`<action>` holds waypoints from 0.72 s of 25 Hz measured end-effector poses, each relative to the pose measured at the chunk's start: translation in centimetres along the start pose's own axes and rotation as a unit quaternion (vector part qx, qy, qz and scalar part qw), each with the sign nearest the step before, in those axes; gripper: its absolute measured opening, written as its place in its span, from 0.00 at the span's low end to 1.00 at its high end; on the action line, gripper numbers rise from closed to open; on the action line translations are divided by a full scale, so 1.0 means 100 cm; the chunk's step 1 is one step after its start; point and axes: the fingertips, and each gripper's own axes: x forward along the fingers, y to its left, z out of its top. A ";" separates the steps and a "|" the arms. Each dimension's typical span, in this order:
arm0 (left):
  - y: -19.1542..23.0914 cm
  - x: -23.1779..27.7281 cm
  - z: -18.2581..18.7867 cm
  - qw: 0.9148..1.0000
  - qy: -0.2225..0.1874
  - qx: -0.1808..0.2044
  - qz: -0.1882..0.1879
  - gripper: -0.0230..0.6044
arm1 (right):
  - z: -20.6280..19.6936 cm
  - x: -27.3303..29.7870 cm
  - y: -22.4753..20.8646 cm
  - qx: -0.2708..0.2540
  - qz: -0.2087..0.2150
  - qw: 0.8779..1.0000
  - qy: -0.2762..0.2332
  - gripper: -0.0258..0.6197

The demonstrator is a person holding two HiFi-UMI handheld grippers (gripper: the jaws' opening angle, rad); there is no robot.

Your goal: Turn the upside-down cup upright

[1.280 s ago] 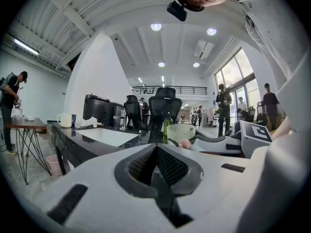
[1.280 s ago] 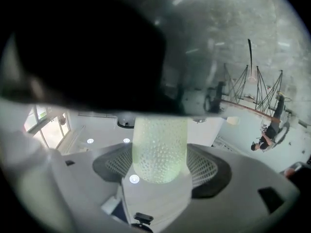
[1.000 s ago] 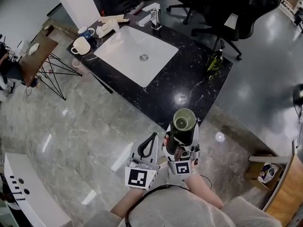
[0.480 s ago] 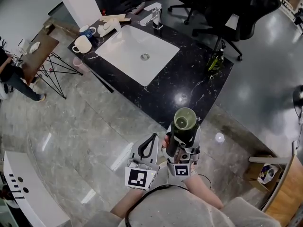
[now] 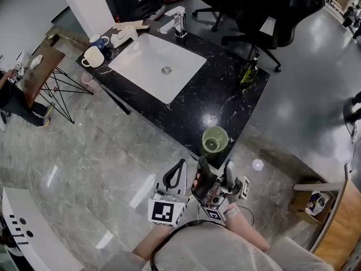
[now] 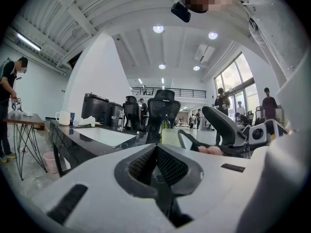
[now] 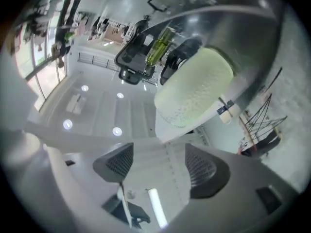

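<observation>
The pale green cup [image 5: 215, 139] stands mouth up at the near corner of the black marble counter [image 5: 225, 103]. Just behind it, my right gripper [image 5: 215, 165] is open, its fingers apart from the cup. In the right gripper view, which is tipped nearly upside down, the cup [image 7: 194, 89] lies beyond my open right gripper [image 7: 160, 164] with nothing between the pads. My left gripper [image 5: 176, 176] is shut and empty, held over the floor left of the right one. In the left gripper view, my left gripper [image 6: 156, 152] is shut and the cup [image 6: 170, 136] shows ahead.
A white sink [image 5: 141, 72] with a faucet [image 5: 179, 20] is set in the counter. An olive-oil bottle [image 5: 248, 69] stands at its right edge, two mugs [image 5: 93, 55] at its far left. Office chairs [image 5: 265, 10] stand behind; a wooden side table [image 5: 42, 66] and a person [image 5: 11, 95] are left.
My right gripper let go of the cup and drew back toward me; the cup now stands on the counter corner. The left gripper stayed put.
</observation>
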 end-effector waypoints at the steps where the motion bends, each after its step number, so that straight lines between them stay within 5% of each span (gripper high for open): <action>1: -0.003 0.001 0.002 1.000 -0.006 -0.003 -0.004 0.04 | -0.003 -0.002 0.002 -0.038 -0.030 0.999 0.016 0.56; 5: -0.014 0.006 0.005 1.000 -0.012 -0.003 -0.020 0.04 | -0.015 -0.013 0.008 -0.212 -0.145 0.964 0.073 0.33; 8: -0.026 0.010 0.008 0.999 -0.020 -0.008 -0.036 0.04 | -0.006 -0.023 0.010 -0.332 -0.222 0.912 0.090 0.11; 10: -0.036 0.013 0.009 0.998 -0.021 -0.020 -0.047 0.04 | 0.002 -0.029 0.015 -0.397 -0.261 0.875 0.095 0.07; 12: -0.046 0.016 0.008 0.998 -0.023 -0.029 -0.060 0.04 | 0.007 -0.033 0.019 -0.465 -0.301 0.826 0.100 0.06; 15: -0.057 0.019 0.006 0.996 -0.026 -0.031 -0.077 0.04 | 0.008 -0.038 0.016 -0.570 -0.355 0.730 0.126 0.05; 18: -0.064 0.022 0.004 0.995 -0.025 -0.037 -0.085 0.04 | 0.012 -0.042 0.014 -0.638 -0.380 0.657 0.128 0.05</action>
